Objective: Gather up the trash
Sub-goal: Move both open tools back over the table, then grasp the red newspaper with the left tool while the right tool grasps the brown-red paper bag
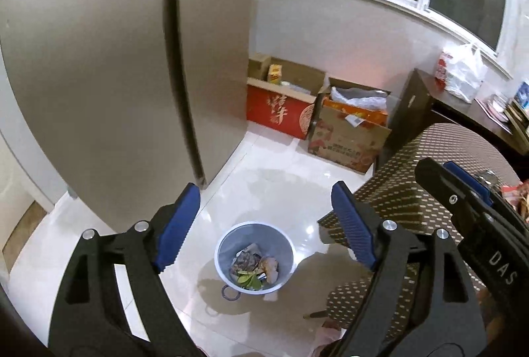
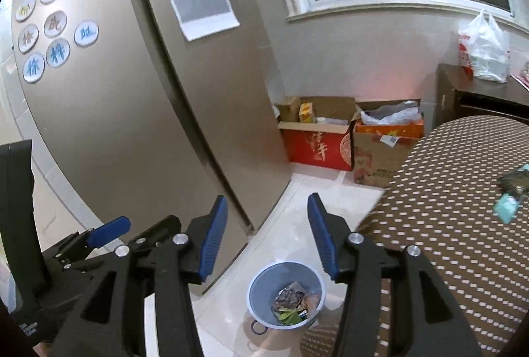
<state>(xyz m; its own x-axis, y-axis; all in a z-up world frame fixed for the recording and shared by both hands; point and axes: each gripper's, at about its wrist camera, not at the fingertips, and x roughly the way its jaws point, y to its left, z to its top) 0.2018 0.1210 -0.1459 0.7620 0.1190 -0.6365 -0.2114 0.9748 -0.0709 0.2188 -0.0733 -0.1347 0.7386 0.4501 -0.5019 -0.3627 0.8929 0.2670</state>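
A: Quick pass. What do I log for the left gripper [image 1: 266, 218]?

B: I'm reading its black jaws with blue ribbed pads as spread wide, nothing between them. Through the gap I see the round pale-blue plastic trash bin [image 1: 254, 257] on the glossy white tile floor [image 1: 264, 185], well below the tips.

A: Right gripper [image 2: 267, 234]?

B: Jaws parted too, narrower than the left, empty. No pad touches anything. The same bin [image 2: 286, 294] sits below and between its fingers.

A: Where's the trash?

B: Inside the bin: a crumpled brown printed wrapper [image 1: 246, 259], some green leaves [image 1: 248, 281] at the near rim, a tan scrap beside the wrapper. A dark ring [image 1: 229, 292] lies on the floor touching the bin's base.

A: Anything else relative to the bin?

B: Tall taupe fridge [image 1: 99, 92] just left of it. Table with brown dotted cloth [image 2: 463, 224] just right of it, a small teal item [image 2: 506, 206] on the cloth. Behind the bin, against the wall, a red cardboard box [image 1: 281, 112] and a brown printed carton [image 1: 347, 142] side by side. White plastic bag [image 2: 487, 49] on the dark cabinet further right.
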